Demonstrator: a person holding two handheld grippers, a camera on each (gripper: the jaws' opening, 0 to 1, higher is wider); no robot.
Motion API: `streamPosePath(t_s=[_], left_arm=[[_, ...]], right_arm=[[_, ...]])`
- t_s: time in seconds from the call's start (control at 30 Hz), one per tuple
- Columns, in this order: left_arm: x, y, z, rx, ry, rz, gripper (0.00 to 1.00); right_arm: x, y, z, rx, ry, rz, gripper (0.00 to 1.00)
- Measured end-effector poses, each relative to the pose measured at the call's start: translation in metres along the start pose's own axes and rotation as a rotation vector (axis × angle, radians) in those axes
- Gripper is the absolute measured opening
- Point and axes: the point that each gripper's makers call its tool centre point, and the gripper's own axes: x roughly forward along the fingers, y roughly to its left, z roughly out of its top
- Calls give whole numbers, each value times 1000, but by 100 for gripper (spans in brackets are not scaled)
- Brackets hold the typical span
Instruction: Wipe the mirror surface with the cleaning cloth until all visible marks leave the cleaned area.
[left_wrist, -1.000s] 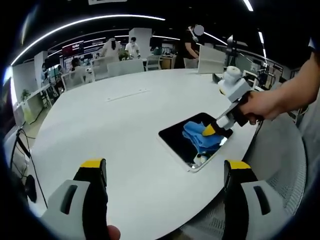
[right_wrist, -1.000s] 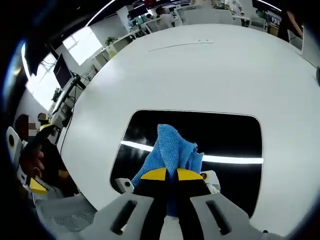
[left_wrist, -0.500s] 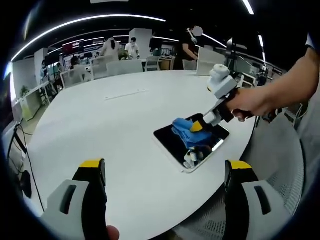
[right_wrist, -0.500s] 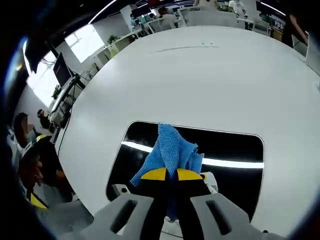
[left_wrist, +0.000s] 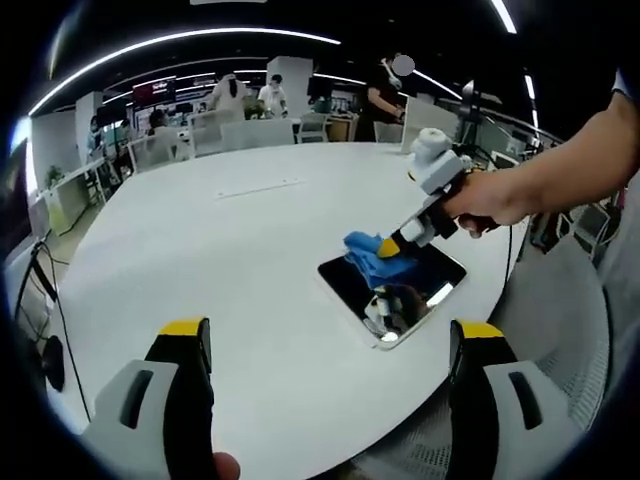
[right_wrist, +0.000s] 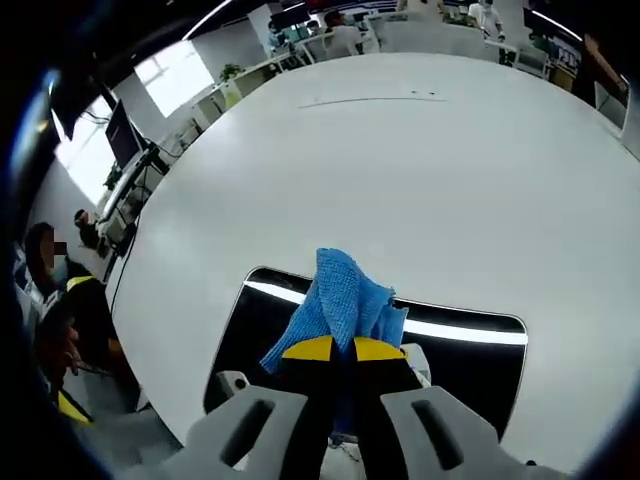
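I see the round white table (left_wrist: 200, 250) with the dark mirror (left_wrist: 395, 290) lying flat near its edge. My right tongs (right_wrist: 334, 349) are pinched tight on the blue cleaning cloth (right_wrist: 340, 300), pressing it onto the mirror's far end; a hand (left_wrist: 480, 200) grips them. My left tongs (left_wrist: 330, 345) gape wide, holding nothing, well short of the mirror.
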Motion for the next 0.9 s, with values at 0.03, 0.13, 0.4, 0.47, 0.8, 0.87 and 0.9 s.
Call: streamPosePath(t_s=[0.03,0.13,0.4,0.47,0.8,0.87,0.9], left_arm=[[0,-1,1,-5,-2,-4,99],[3,-6,-1,0,4,-19,99],[7,-9,4,3,7,-24,99],[8,-8,4,15,11,-20,99],[19,-5,8,15,11,-13,99],[20,-6,7,19,14,-13,99],[21,-7,8,21,12,-11,99]], right_arm=[[1,-1,3,-1,3,0,0],[3,-3,7,1,7,2,0],[9,-6,17,2,12,18,0],[8,-6,16,12,17,23,0],[5,-10,15,7,0,34,0],[3,-14,15,17,-1,33,0],[2,-17,14,27,1,31,0]])
